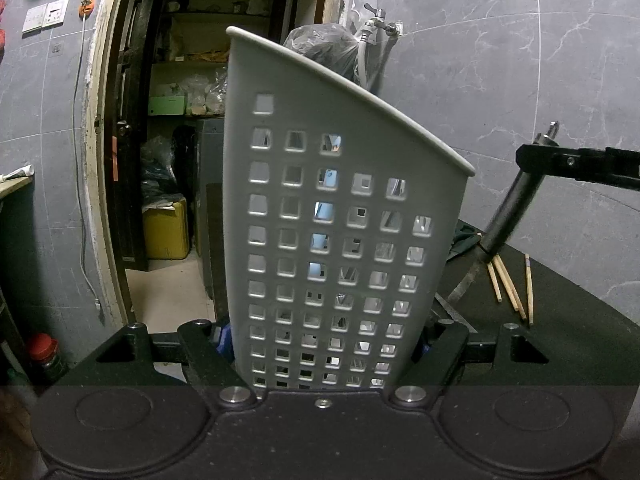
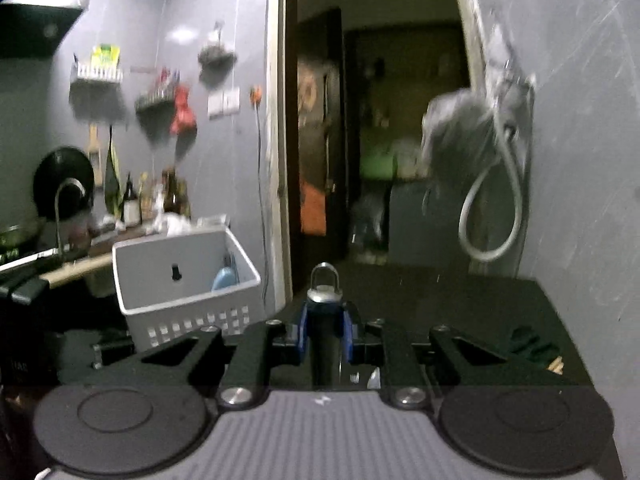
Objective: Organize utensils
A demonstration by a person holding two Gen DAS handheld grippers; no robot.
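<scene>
Holding the white perforated utensil basket (image 1: 344,240) between the fingers of my left gripper (image 1: 324,344), I keep it clamped near its base so it stands almost upright, leaning a little. Its slanted rim fills the middle of the left wrist view. Through the square holes I see a pale blue utensil (image 1: 322,240) already inside.

My right gripper (image 2: 325,334) is clenched on a black-handled utensil (image 2: 325,344) with a metal cap and hanging loop at its end. In the left wrist view that same tool (image 1: 504,220) hangs to the right of the basket, handle up, with what looks like a metal blade pointing down toward the dark counter (image 1: 580,320). It is apart from the basket, not yet over it.

Several wooden chopsticks (image 1: 510,284) lie loose on the counter just behind the tool.

As I judge it, the step in hand is dropping this tool into the basket. To do it well, I should lift the tip clear above the tall rim before moving sideways, then lower it blade first into the open mouth (image 2: 180,272). I should hold the basket steady and level it, since its tilt could let the tool catch the wall. I should release only when the tip rests at the bottom. The right wrist view is blurred, so I should slow down.
</scene>
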